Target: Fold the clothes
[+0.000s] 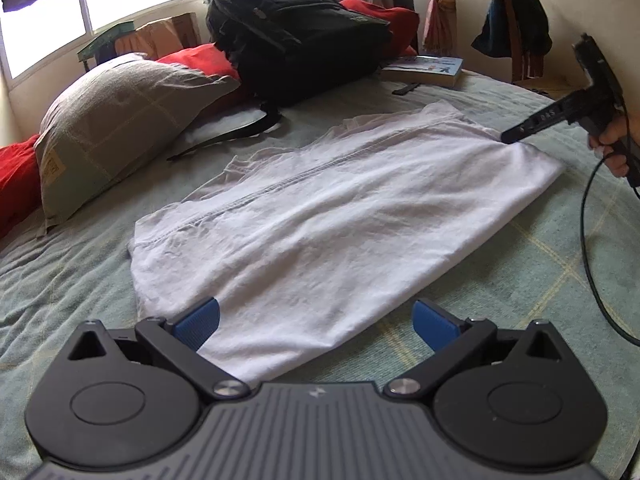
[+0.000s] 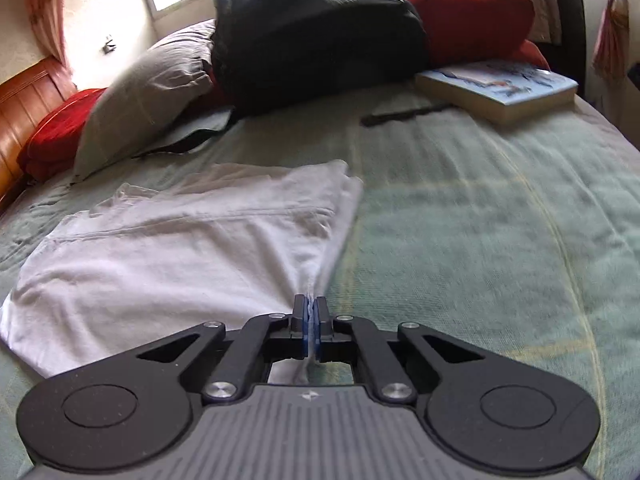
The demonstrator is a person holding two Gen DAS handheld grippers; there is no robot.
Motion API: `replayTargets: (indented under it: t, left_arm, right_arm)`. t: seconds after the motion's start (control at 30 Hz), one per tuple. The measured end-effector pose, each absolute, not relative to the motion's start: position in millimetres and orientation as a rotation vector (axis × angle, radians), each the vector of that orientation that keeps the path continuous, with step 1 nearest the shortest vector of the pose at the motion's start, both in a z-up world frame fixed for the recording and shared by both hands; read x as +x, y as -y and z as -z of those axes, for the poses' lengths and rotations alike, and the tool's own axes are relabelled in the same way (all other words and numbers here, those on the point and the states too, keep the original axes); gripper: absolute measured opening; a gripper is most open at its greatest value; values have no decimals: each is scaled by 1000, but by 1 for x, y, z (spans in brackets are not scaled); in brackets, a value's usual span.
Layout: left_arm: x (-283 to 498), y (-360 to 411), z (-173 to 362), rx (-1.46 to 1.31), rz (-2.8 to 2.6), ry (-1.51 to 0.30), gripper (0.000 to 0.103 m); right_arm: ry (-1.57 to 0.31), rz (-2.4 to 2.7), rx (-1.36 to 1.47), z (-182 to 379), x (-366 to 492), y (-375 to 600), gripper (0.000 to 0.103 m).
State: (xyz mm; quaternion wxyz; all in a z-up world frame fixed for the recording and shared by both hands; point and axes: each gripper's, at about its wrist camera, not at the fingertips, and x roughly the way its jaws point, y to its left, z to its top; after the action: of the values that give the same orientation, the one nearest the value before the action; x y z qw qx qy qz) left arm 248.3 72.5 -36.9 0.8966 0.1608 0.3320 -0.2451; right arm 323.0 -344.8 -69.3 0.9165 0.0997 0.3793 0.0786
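A white T-shirt (image 1: 340,208) lies partly folded on the green bedspread (image 1: 520,272), its stitched hem running along the upper edge. My left gripper (image 1: 316,322) is open, its blue pads (image 1: 200,322) spread wide above the shirt's near corner without touching it. In the left wrist view my right gripper (image 1: 508,136) reaches in from the right, held by a hand, with its tip on the shirt's far edge. The right wrist view shows that gripper (image 2: 310,308) shut on a pinched fold of the white T-shirt (image 2: 168,264) at its right edge, cloth bunching between the pads.
A black backpack (image 1: 296,36), a grey pillow (image 1: 120,120) and red cushions (image 1: 192,60) crowd the far side of the bed. A thick book (image 2: 500,88) and a dark pen-like thing (image 2: 400,114) lie beyond the shirt. A black cable (image 1: 592,248) hangs from the right gripper.
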Motion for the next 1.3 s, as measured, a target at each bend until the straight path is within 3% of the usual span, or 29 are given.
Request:
replayTargets:
  t: [0.2, 0.37, 0.43, 0.5, 0.67, 0.83, 0.97, 1.03, 1.1, 1.3]
  left_arm:
    - [265, -84, 33, 241, 498, -712, 102]
    - [296, -88, 48, 132, 464, -789, 102]
    - [302, -94, 58, 86, 444, -841, 102]
    - [299, -101, 64, 73, 426, -876, 102]
    - [277, -123, 56, 114, 391, -913, 102]
    - [256, -135, 25, 325, 315, -869, 102]
    - [241, -121, 6, 726, 257, -766, 102]
    - [237, -109, 5, 884, 247, -716, 102]
    - [235, -95, 12, 934, 276, -694, 102]
    - [225, -32, 55, 984, 426, -639, 102]
  right_arm:
    - [-731, -165, 160, 46, 310, 344, 4]
    - [-706, -328, 72, 32, 304, 300, 17]
    - [-731, -373, 46, 38, 301, 282, 29]
    - [-783, -387, 38, 51, 299, 275, 35]
    - [-844, -371, 87, 62, 282, 293, 38]
    - [-816, -233, 2, 38, 261, 319, 61]
    - [-742, -118, -292, 13, 245, 311, 72]
    - [-689, -74, -487, 8, 237, 296, 86]
    - [-652, -104, -621, 10, 232, 275, 91]
    - [-615, -336, -827, 40, 218, 206, 91]
